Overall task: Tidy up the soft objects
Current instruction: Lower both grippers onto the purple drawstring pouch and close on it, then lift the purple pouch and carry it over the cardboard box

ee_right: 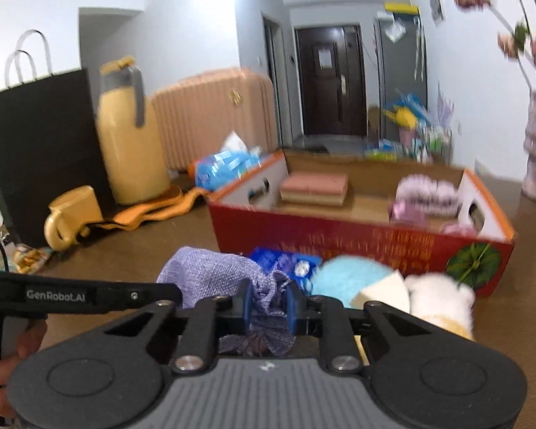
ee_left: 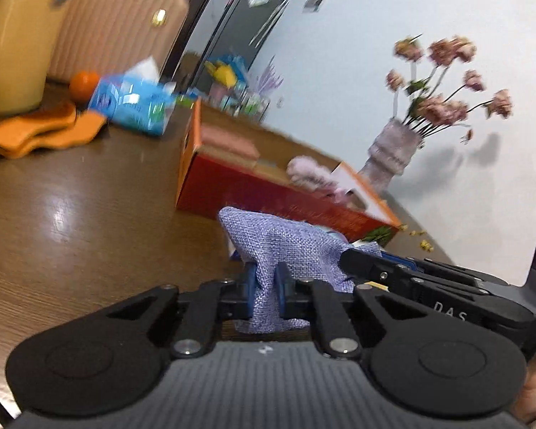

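While both of my claws are pinching the same purple pouch (ee_left: 286,246), I am treating the step as a two-handed carry into the red box (ee_right: 357,246).

- Handling: I am judging that both claws should be lifting together and level, so the loose weave is not stretching or slipping, and clearing the box's near wall before letting go.
- Left claw (ee_left: 266,289): clamped together on one end of the pouch, cloth bunching between the blue pads.
- Right claw (ee_right: 268,307): clamped on the gathered drawstring end.
- Pouch: sitting at the bench (ee_left: 89,214), just before the box.
- Waiting beside it: blue puff (ee_right: 346,275), white plush (ee_right: 443,296).
- Already boxed: pink sponge (ee_right: 314,186), pink fluffy item (ee_right: 428,193).
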